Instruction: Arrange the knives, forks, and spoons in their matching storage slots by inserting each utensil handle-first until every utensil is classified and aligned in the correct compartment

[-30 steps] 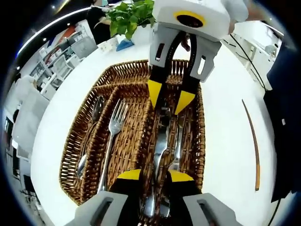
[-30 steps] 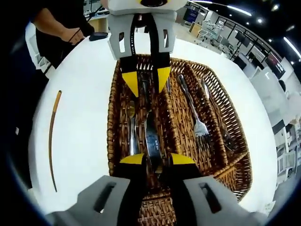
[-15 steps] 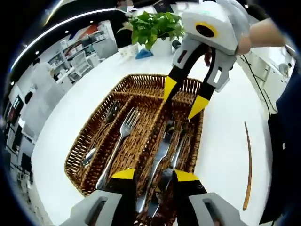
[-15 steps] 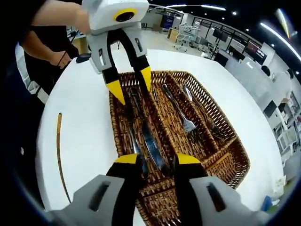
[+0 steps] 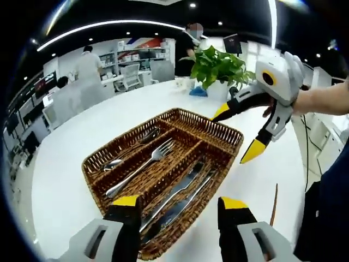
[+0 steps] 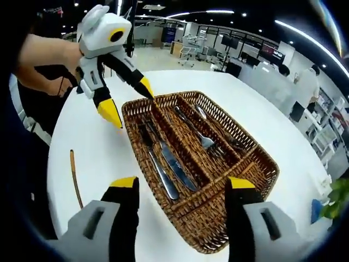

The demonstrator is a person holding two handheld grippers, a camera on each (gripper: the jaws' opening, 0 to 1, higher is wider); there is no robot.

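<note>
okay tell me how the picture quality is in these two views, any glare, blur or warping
Left gripper view: sharp on the wicker tray, ceiling light strips bowed by the fisheye, white table bright. Right gripper view: likewise sharp, knives glinting mildly, background shelves soft and curved.

bright ceiling strips (fisheye-warped edges), sharp centre

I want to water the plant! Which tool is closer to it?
Right. The right tool hangs by the basket end nearest the plant; the left tool is at the basket's opposite end, away from it.
</note>
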